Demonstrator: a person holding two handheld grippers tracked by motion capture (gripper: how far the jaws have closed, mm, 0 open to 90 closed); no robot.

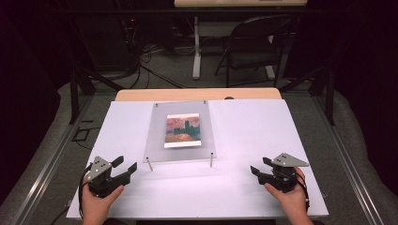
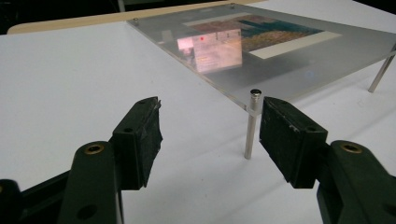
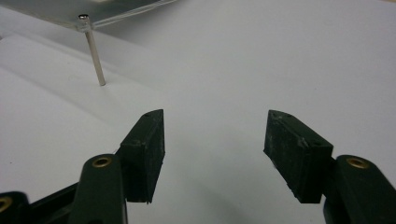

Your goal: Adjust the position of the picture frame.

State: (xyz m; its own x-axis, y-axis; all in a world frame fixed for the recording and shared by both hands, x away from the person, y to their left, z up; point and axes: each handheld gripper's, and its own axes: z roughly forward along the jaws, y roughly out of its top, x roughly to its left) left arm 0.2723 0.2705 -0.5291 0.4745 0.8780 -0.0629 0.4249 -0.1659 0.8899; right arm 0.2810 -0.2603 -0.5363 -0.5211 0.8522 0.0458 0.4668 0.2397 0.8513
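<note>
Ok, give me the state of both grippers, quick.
Left gripper: open, holding nothing; its jaws stand apart beside a metal post of the clear panel.
Right gripper: open, holding nothing.

A clear acrylic panel [image 1: 180,133] on metal legs covers a painting print [image 1: 182,131].

The high view looks forward and down over the whole table [image 1: 263,140]. The two gripper views sit low and close to the tabletop, each looking along its own jaws toward the clear panel [image 1: 180,131]; each shares one near panel leg with the high view.
</note>
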